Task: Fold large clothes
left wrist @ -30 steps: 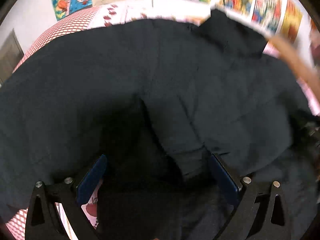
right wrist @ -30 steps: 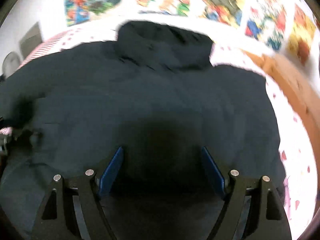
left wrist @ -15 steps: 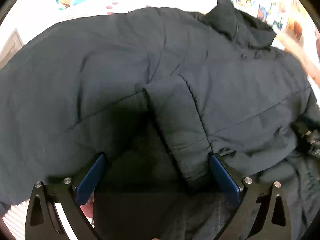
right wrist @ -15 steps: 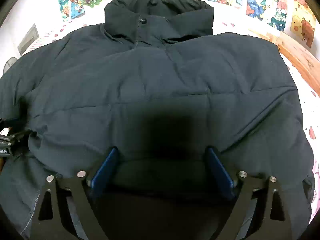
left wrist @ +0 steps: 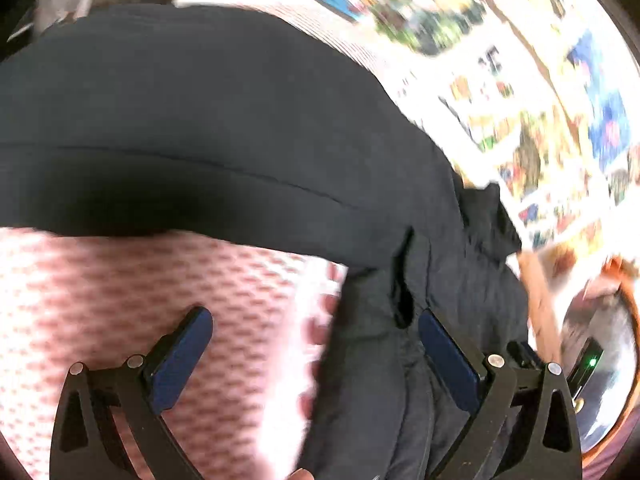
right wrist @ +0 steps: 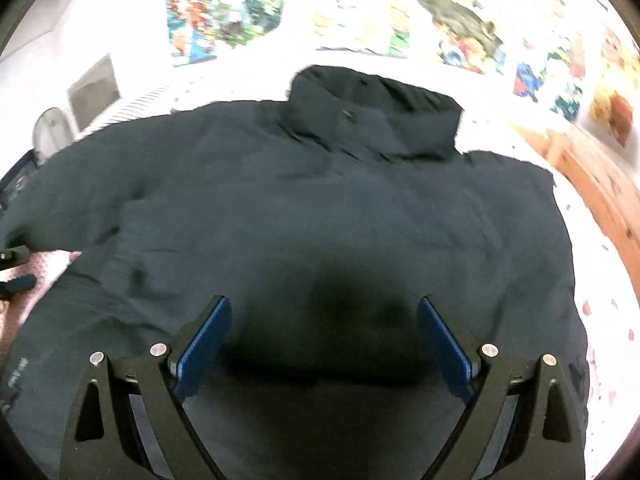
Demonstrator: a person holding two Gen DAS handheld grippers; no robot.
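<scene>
Colourful posters [right wrist: 228,12] are covering the wall behind the pink patterned bedding [left wrist: 120,300], where the dark puffer jacket [right wrist: 320,216] is lying spread out, collar [right wrist: 376,116] toward the wall. I am hovering my right gripper [right wrist: 322,344] over its lower front, jaws spread and gripping nothing. My left gripper [left wrist: 316,356] is gaping wide above the bedding and the jacket's edge, grasping nothing

wall [right wrist: 360,60]: white, colourful posters [right wrist: 224,12] | bedding [left wrist: 120,300]: pink-patterned | frame [right wrist: 600,192]: wooden, right
</scene>
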